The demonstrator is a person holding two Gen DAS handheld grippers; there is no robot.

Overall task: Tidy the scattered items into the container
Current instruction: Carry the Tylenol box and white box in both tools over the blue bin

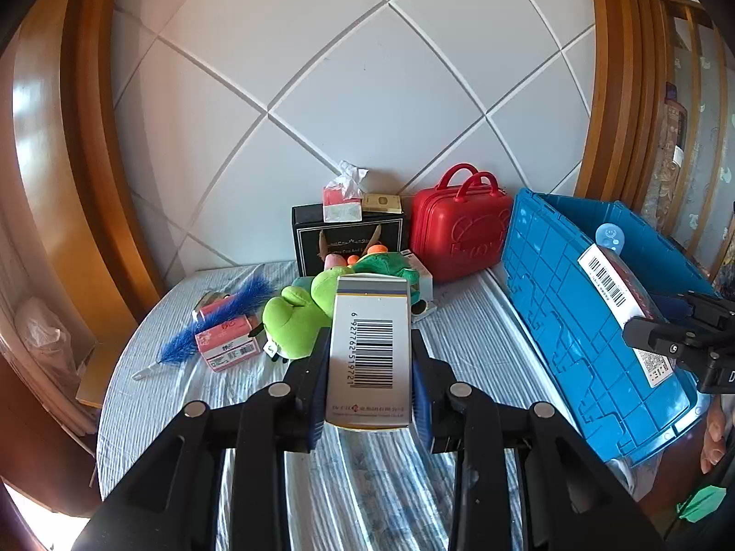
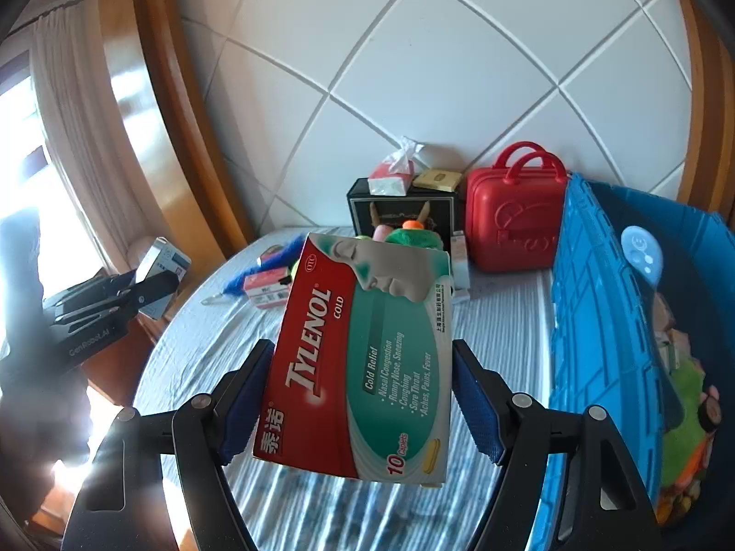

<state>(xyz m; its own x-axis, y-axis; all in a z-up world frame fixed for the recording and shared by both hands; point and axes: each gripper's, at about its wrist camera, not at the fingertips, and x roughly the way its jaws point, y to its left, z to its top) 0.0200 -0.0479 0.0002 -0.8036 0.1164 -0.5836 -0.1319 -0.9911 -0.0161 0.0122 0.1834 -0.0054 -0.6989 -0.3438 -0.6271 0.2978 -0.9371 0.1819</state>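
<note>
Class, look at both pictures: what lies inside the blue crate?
In the blue crate a pale blue smiley spoon, a green plush and small orange bits show. The crate's near wall and the heap itself hide whatever lies deeper.

the right gripper (image 2: 360, 395) clasped a tylenol cold box (image 2: 363, 362) above the striped sheet (image 2: 500, 321), beside the blue crate (image 2: 592, 321)
</note>
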